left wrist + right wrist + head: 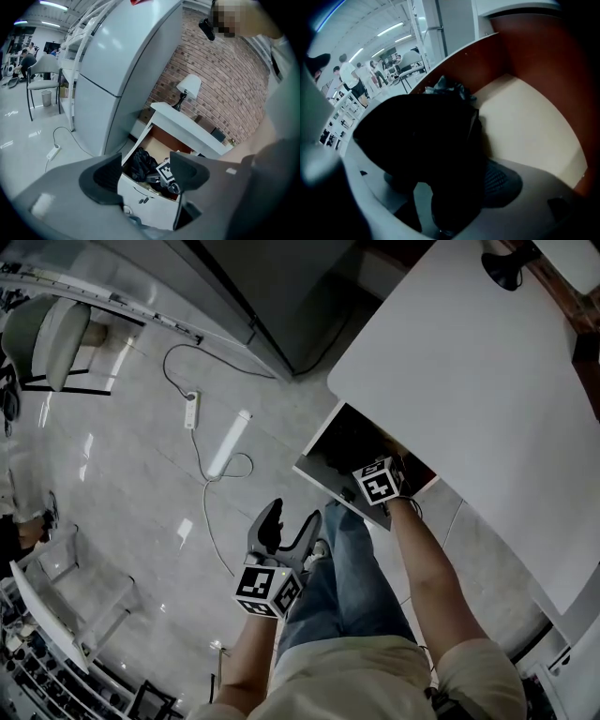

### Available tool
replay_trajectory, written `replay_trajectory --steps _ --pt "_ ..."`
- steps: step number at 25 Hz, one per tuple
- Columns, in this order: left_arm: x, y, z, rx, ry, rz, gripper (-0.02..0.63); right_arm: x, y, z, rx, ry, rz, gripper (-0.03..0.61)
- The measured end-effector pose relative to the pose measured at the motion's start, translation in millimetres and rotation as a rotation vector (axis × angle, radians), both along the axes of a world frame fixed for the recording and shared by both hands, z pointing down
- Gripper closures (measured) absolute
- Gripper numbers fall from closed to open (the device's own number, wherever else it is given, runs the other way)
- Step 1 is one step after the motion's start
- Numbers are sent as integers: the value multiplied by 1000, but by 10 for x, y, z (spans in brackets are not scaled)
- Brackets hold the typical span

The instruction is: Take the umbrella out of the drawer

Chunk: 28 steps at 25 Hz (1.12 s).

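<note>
Right gripper view: black folded umbrella (440, 122), likely light, soft, slippery, inside drawer (534, 126); right gripper (450, 187) wide astride it, best pinched mid-bundle; left gripper (144, 174) wide, empty, outside drawer.

The floor (122, 493) is glossy polished tile. The desk top (469, 381) is smooth matt white. The drawer (529, 51) has reddish wood-look walls and a pale, smooth bottom. The umbrella (139, 164) is crumpled black cloth. The brick wall (234, 79) is rough, and the refrigerator (126, 70) is smooth and faintly glossy.
</note>
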<state>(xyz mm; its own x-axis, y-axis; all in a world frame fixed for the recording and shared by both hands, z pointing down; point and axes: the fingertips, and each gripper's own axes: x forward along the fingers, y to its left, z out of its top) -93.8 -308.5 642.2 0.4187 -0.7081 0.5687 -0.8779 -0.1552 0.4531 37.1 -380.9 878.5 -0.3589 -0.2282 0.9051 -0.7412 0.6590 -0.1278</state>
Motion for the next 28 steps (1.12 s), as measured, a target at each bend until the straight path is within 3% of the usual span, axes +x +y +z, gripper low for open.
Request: replay_trajectory --steps 7,9,15,28 --pt "-1 20 120 -29 8 -11 305 12 -19 77 42 46 6 230" --pt "21 21 121 -31 13 -9 305 2 0 96 18 53 -8 285" --pt "0 12 40 -12 10 1 305 -11 -9 81 -61 59 -29 328" --pt "-111 222 -384 64 -3 15 305 -6 77 -621 11 21 30 339"
